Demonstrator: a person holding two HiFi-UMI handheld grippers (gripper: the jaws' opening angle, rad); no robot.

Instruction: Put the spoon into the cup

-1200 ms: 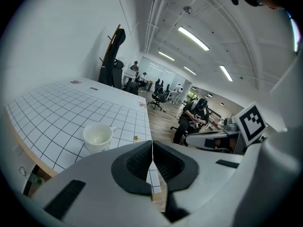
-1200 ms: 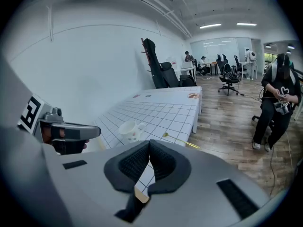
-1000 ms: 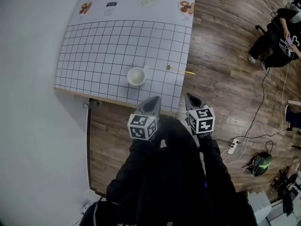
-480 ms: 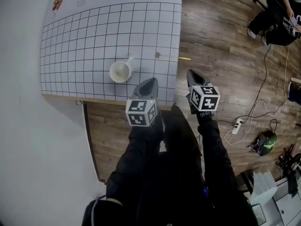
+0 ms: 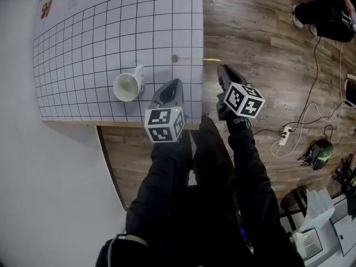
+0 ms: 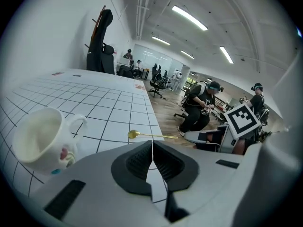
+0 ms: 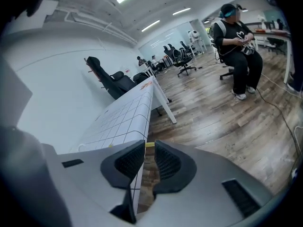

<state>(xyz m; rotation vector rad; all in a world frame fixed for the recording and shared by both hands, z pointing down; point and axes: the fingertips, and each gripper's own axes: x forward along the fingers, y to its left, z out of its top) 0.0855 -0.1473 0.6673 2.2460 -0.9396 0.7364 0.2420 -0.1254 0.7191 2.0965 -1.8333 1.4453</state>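
A white cup (image 5: 127,86) with a handle stands on the gridded table (image 5: 100,38) near its front edge; it also shows in the left gripper view (image 6: 40,138). A gold spoon (image 5: 192,59) lies at the table's right edge, bowl on the table, handle out over the floor (image 6: 134,134). My left gripper (image 5: 173,83) hovers over the front edge between cup and spoon, jaws shut and empty (image 6: 152,148). My right gripper (image 5: 222,70) hangs off the table's right side just short of the handle. Its jaws (image 7: 149,151) have just been opening, nothing between them; the handle's yellow tip (image 7: 149,144) shows beyond.
Wood floor lies right of the table. A seated person (image 5: 325,15) is at the far right (image 7: 236,37). Cables, a power strip (image 5: 285,133) and a dark bag (image 5: 321,152) lie on the floor. Printed pictures (image 5: 45,7) mark the table's far end.
Both grippers have moved forward toward the table's front edge. The left now reaches over the table; the right has rolled and come close to the spoon handle. Cup and spoon lie unmoved.
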